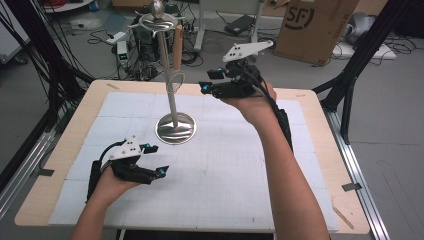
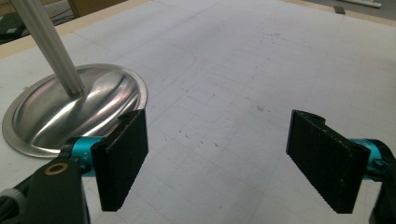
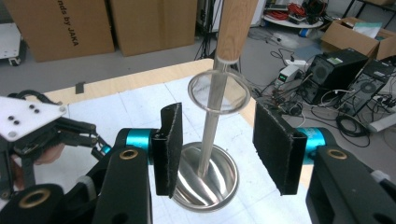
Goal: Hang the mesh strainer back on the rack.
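1. Jaws on my right gripper (image 3: 217, 154) stand apart with nothing between the pads; the pole of the stand shows through the gap farther off, untouched.
2. Jaws on my left gripper (image 2: 217, 158) are wide open and empty, low over the white gridded mat (image 2: 261, 60).
3. From above, my right gripper (image 1: 212, 81) is raised near the far edge of the tabletop (image 1: 320, 150), pointing toward the stand. My left gripper (image 1: 155, 160) sits near the front left, just this side of the base.
4. Metal stand (image 1: 167, 70): an upright pole on a round dished base (image 1: 175, 128), standing at the middle of the mat. A ball and curved hooks top it.
5. From one hook hangs a utensil with a wooden handle (image 1: 177, 47) and a wire ring (image 1: 175, 81) at its lower end. In the right gripper view the ring (image 3: 218, 92) lies across the pole, the handle (image 3: 236, 28) above it.
6. Containers: the dished base (image 2: 70, 112) is the only bowl-like form on the tabletop, and it holds nothing but the foot of the pole.
7. Cardboard boxes (image 3: 60, 25) stand on the floor beyond the tabletop; I cannot tell their contents.
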`<act>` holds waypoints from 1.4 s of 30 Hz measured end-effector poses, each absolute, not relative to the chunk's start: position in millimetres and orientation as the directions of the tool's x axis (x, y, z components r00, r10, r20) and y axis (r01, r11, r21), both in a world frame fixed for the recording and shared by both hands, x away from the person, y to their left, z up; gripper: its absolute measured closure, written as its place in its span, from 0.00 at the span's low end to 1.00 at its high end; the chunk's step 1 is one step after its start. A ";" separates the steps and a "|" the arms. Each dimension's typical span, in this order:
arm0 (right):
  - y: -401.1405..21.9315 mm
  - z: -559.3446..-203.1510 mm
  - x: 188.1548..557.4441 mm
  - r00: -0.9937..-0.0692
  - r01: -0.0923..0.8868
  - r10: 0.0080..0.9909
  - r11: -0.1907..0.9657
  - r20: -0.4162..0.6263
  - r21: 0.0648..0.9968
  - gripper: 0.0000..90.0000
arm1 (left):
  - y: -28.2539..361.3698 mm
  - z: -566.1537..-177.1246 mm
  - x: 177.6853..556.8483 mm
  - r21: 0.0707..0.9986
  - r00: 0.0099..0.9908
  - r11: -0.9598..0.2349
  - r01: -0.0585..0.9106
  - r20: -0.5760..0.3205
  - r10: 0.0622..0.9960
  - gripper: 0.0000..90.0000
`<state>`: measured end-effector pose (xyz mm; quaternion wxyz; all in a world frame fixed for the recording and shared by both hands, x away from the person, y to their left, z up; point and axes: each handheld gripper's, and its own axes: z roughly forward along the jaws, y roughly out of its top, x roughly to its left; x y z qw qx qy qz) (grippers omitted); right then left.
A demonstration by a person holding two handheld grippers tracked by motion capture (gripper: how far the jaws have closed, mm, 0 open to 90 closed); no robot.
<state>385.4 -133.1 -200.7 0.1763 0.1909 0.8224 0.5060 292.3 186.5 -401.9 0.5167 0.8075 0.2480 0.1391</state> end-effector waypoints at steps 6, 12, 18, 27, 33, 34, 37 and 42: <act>-144.3 -208.3 377.2 -0.864 0.136 0.494 0.410 -0.094 0.902 0.56 | 187.0 -402.0 292.2 0.904 0.837 -0.339 0.260 -0.036 0.545 0.24; -155.5 -216.9 369.9 -0.864 0.145 0.497 0.400 -0.081 0.905 0.55 | 186.4 -402.3 292.3 0.903 0.839 -0.344 0.259 -0.033 0.543 0.24; -167.3 -225.8 363.2 -0.862 0.139 0.500 0.389 -0.082 0.911 0.52 | 186.7 -402.4 292.3 0.904 0.837 -0.338 0.262 -0.039 0.546 0.24; -185.2 -244.4 354.7 -0.858 0.155 0.510 0.372 -0.062 0.915 0.50 | 186.3 -402.4 292.0 0.903 0.838 -0.343 0.259 -0.034 0.544 0.24; -197.0 -257.9 347.2 -0.854 0.170 0.518 0.359 -0.044 0.918 0.47 | 186.5 -402.3 292.1 0.903 0.838 -0.343 0.257 -0.032 0.545 0.24; -199.3 -260.4 347.2 -0.854 0.156 0.518 0.360 -0.058 0.920 0.47 | 186.4 -402.4 292.0 0.904 0.838 -0.341 0.258 -0.033 0.545 0.24; -205.6 -268.6 343.4 -0.851 0.163 0.522 0.354 -0.050 0.921 0.46 | 186.3 -402.4 291.9 0.903 0.838 -0.343 0.257 -0.032 0.544 0.24; -216.0 -282.1 335.7 -0.845 0.162 0.533 0.334 -0.044 0.929 0.44 | 186.6 -402.2 291.8 0.905 0.836 -0.341 0.256 -0.030 0.548 0.24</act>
